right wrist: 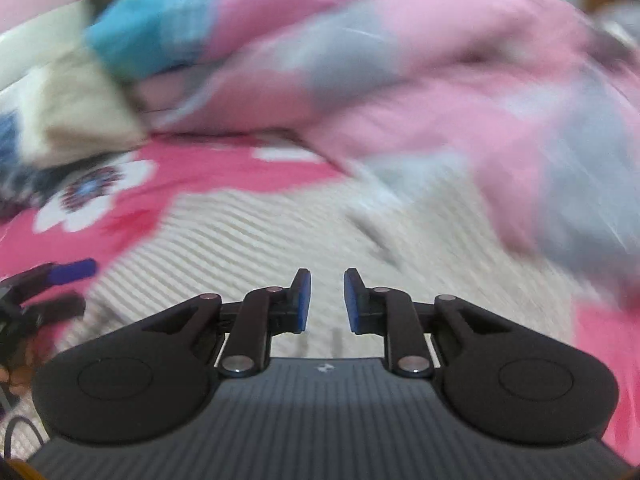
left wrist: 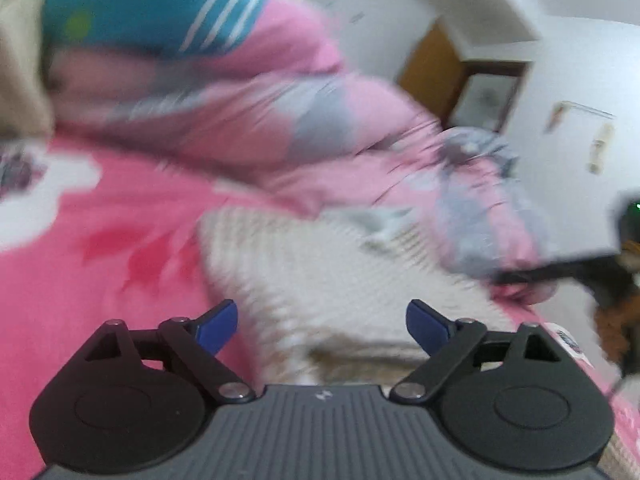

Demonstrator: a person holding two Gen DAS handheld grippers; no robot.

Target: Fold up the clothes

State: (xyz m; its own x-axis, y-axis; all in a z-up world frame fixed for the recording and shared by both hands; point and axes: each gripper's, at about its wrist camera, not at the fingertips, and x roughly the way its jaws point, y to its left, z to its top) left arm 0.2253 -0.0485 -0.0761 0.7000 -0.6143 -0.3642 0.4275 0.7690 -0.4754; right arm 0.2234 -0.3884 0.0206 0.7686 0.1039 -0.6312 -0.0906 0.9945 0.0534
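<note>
Both views are motion-blurred. The left tool (left wrist: pixel 322 326) gapes wide and the right tool (right wrist: pixel 327 300) is slightly parted, both empty over a striped garment (right wrist: pixel 256 240) on the bed (left wrist: pixel 120 240); a quilt (right wrist: pixel 420 80) hides its far edge.

Right hand-held gripper (right wrist: pixel 327 300), jaws narrowly parted and empty, above a cream ribbed garment (right wrist: pixel 260 240) on the pink floral bedsheet (right wrist: pixel 224 168); frame blurred.

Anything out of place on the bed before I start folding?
Nothing damaged or spilled. The pink quilt is bunched up and its edge overlaps the striped cream garment. Both views are motion-blurred, so fine detail is unclear.
</note>
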